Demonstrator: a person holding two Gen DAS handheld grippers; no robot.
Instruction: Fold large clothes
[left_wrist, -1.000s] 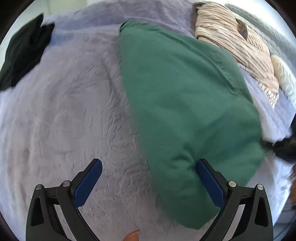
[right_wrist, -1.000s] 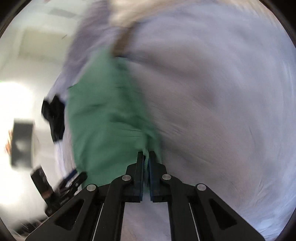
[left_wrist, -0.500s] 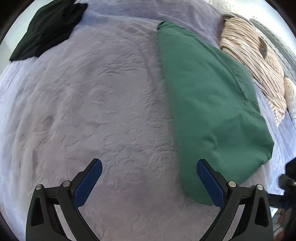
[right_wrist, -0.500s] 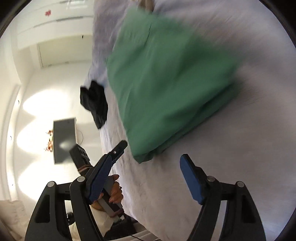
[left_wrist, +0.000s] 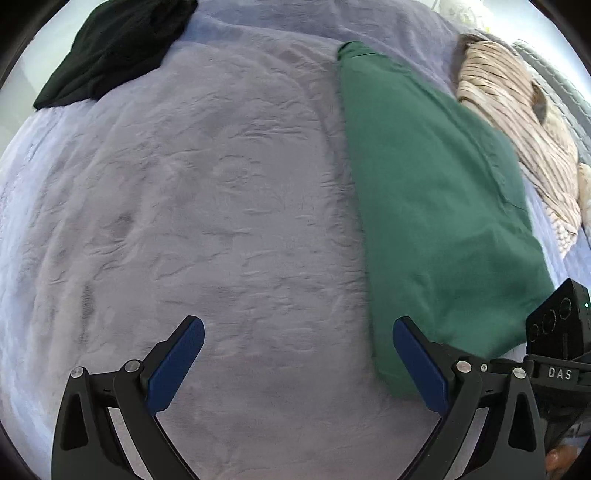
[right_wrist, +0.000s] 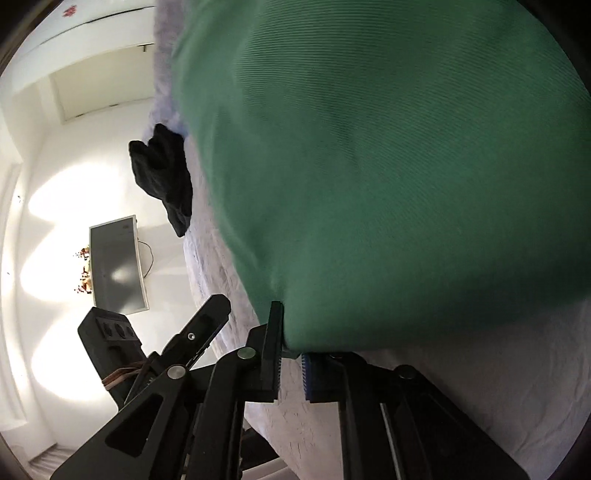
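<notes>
Right gripper (right_wrist: 291, 363): jaws have just been closing, now pinching the near corner of the green garment (right_wrist: 388, 166) | left gripper (left_wrist: 295, 365): open above the bed (left_wrist: 203, 203), empty | garment: folded, lying on bed's right side | read: regrasped corner, next fold likely.

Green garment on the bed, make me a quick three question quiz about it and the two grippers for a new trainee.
1. True or false: the left gripper is clamped on the green garment.
2. Which gripper has a corner of the green garment between its pads? A) left B) right C) neither
3. Fill in: the striped garment lies beside the green one on the ___.

Key: 1 false, its jaws stand wide apart over the bedspread. 2 B, the right gripper has just closed on the corner. 3 bedspread.
</notes>
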